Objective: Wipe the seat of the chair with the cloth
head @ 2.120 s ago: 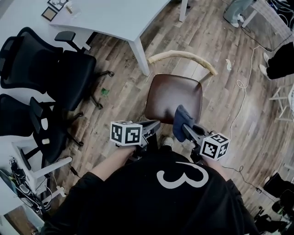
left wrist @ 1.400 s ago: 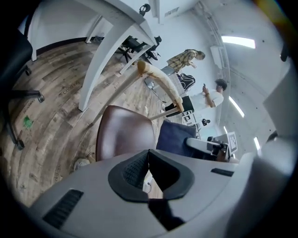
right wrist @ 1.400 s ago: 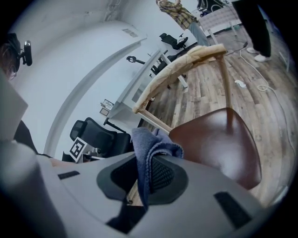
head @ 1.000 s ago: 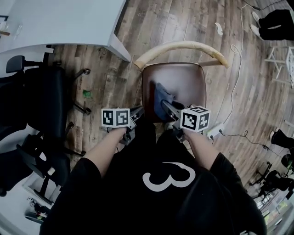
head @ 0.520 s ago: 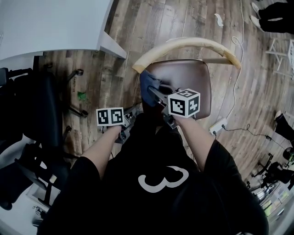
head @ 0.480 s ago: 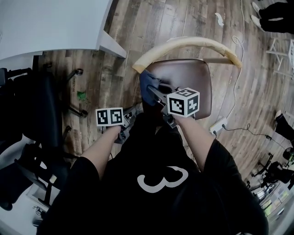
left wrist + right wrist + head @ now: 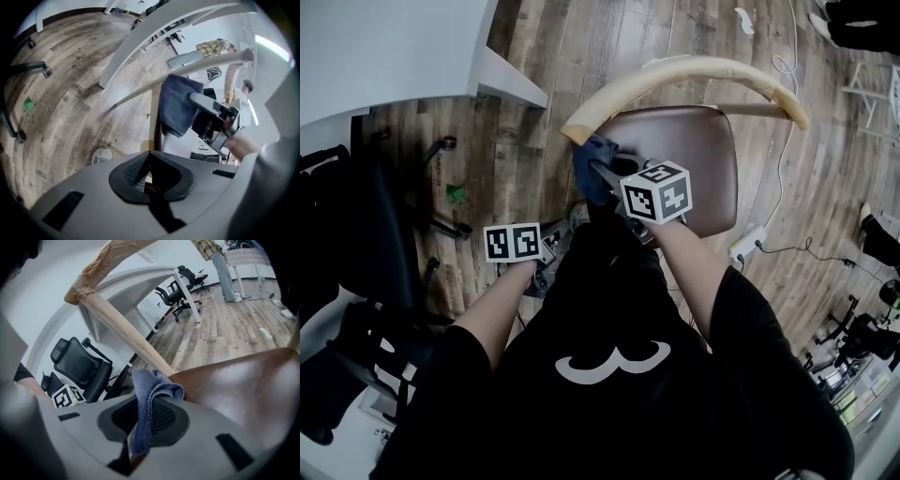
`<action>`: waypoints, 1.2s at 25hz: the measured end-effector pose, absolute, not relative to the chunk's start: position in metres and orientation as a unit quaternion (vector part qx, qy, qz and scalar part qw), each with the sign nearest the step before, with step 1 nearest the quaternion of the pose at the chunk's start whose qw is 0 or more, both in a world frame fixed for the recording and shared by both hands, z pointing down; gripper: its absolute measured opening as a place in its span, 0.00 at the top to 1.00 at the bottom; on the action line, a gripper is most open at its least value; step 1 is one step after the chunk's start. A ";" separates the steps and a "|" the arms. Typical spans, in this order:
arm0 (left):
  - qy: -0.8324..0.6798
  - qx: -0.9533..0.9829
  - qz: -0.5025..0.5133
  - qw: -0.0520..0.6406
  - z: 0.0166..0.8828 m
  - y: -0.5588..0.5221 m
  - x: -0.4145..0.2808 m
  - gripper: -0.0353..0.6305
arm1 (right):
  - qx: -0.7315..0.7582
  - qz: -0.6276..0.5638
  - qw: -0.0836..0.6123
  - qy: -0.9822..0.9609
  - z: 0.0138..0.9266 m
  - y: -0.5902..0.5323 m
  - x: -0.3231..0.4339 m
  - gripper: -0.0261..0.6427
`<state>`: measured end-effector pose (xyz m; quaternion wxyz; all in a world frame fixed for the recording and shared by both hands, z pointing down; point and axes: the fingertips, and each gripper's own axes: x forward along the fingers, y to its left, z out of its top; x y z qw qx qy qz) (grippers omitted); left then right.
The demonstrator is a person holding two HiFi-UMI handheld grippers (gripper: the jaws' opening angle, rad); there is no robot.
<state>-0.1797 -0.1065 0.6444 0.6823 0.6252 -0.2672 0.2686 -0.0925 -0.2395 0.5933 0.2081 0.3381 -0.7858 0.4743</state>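
Note:
The chair's brown seat [image 7: 698,159] lies under a curved wooden backrest [image 7: 694,70]. My right gripper [image 7: 602,172] is shut on the blue cloth [image 7: 586,169], which rests at the seat's left rear corner beside the backrest post. In the right gripper view the cloth [image 7: 147,397] hangs folded between the jaws, with the glossy seat [image 7: 243,385] to its right and the post [image 7: 124,326] behind. My left gripper [image 7: 555,239] hovers left of the chair over the floor, shut and empty [image 7: 149,174]. From there I see the cloth [image 7: 177,105] and the right gripper [image 7: 213,121].
A white table [image 7: 384,47] stands at the upper left and black office chairs [image 7: 342,234] along the left side. A power strip with its cable [image 7: 748,242] lies right of the chair. A green scrap [image 7: 455,193] lies on the wooden floor.
My right gripper has slid the cloth from the seat's front across to its left rear corner by the backrest. The left gripper has stayed beside the chair.

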 end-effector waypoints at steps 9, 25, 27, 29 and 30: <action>-0.289 0.600 0.249 0.703 0.656 -0.103 -0.207 0.93 | 0.380 0.453 0.248 -0.768 0.618 -0.242 -0.069 0.89; -0.294 0.592 0.254 0.706 0.663 -0.107 -0.212 0.93 | 0.394 0.427 0.260 -0.771 0.624 -0.251 -0.047 0.89; -0.294 0.591 0.246 0.709 0.661 -0.112 -0.209 0.93 | 0.399 0.418 0.268 -0.771 0.624 -0.253 -0.040 0.89; -0.293 0.593 0.242 0.711 0.660 -0.115 -0.205 0.93 | 0.403 0.409 0.276 -0.771 0.624 -0.255 -0.030 0.89; -0.292 0.593 0.241 0.711 0.660 -0.116 -0.203 0.93 | 0.407 0.406 0.278 -0.770 0.624 -0.255 -0.025 0.89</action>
